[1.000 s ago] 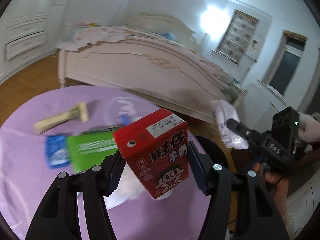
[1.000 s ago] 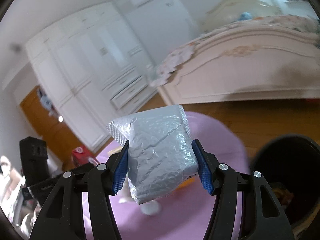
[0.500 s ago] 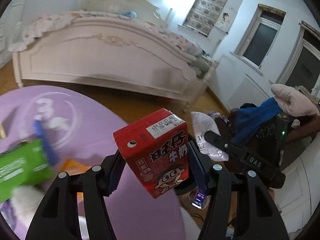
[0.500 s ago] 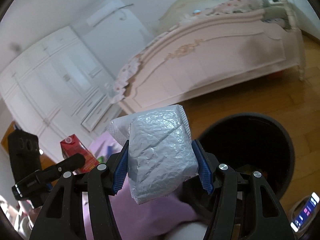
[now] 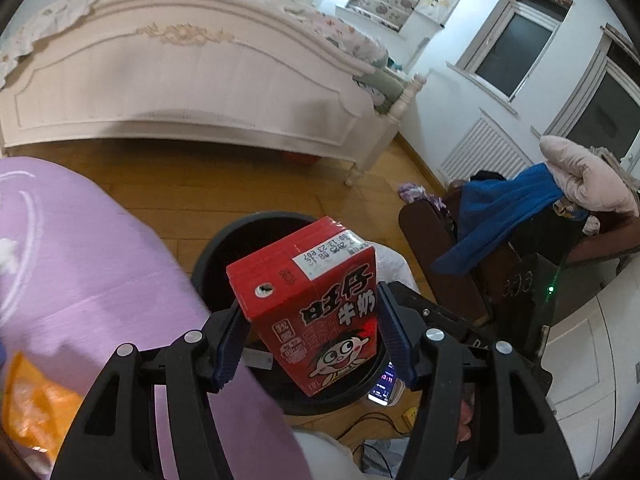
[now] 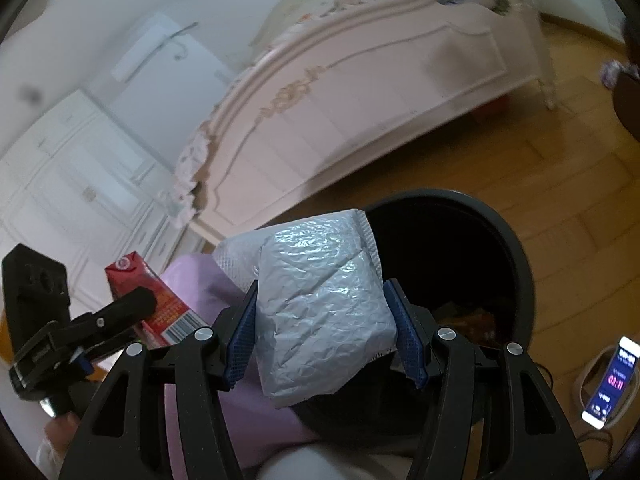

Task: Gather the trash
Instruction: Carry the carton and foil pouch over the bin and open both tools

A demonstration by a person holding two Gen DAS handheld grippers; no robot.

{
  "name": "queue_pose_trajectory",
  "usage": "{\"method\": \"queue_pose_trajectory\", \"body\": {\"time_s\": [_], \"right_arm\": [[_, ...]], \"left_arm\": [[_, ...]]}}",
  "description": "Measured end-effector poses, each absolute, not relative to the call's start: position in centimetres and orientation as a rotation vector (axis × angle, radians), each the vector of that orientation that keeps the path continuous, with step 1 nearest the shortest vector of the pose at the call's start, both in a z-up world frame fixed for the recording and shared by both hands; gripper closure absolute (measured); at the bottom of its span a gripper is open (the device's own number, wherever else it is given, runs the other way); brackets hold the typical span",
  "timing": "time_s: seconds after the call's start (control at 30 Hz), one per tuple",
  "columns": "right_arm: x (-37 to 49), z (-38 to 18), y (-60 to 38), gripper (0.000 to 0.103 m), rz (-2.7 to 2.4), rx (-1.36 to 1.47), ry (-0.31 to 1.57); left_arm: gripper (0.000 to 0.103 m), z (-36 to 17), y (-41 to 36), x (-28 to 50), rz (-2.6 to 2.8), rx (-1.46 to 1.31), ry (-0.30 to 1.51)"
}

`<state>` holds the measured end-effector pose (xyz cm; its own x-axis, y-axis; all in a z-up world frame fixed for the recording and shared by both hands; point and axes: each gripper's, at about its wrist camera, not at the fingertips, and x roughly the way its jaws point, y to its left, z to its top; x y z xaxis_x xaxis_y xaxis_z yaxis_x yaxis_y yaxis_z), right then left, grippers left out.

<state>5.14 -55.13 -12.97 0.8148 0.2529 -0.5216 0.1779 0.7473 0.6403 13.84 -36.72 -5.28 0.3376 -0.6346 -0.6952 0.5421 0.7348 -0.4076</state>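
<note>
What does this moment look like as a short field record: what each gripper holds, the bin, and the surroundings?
left gripper: jaws clamped on red milk carton, in front of the bin
right gripper: jaws clamped on silver bubble mailer
bin: black trash bin on wooden floor, some rubbish inside
table: purple tablecloth beside the bin
floor item: lit phone
background: white bed

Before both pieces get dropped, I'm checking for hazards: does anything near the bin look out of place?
Yes. A phone with its screen lit lies on the floor right beside the black bin, where the milk carton or the bubble mailer could land on it if dropped wide.
</note>
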Motion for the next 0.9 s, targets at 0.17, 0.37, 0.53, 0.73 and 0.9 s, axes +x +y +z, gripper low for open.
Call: {"method": "queue_pose_trajectory", "body": {"time_s": [0.17, 0.37, 0.53, 0.73, 0.9], "right_arm": [[5.0, -15.3, -56.4, 0.043, 0.02, 0.776, 0.657], [4.8, -17.3, -57.3, 0.043, 0.007, 0.812, 0.675], [4.8, -18.3, -57.8, 0.043, 0.002, 0.829, 0.686], [4.8, -18.8, -58.2, 0.042, -0.005, 0.84, 0.689], [5.1, -18.6, -58.1, 0.036, 0.0, 0.849, 0.696]], "left_arm": [[0.043, -6.4, -38.4, 14.4, -0.777, -0.093, 0.993], [0.044, -7.3, -39.6, 14.6, -0.781, -0.072, 1.023], [0.044, -7.7, -40.3, 15.0, -0.782, -0.063, 1.037], [0.046, -8.0, -40.7, 15.0, -0.782, -0.055, 1.047], [0.045, -8.0, -40.7, 15.0, -0.779, -0.049, 1.047]]}}
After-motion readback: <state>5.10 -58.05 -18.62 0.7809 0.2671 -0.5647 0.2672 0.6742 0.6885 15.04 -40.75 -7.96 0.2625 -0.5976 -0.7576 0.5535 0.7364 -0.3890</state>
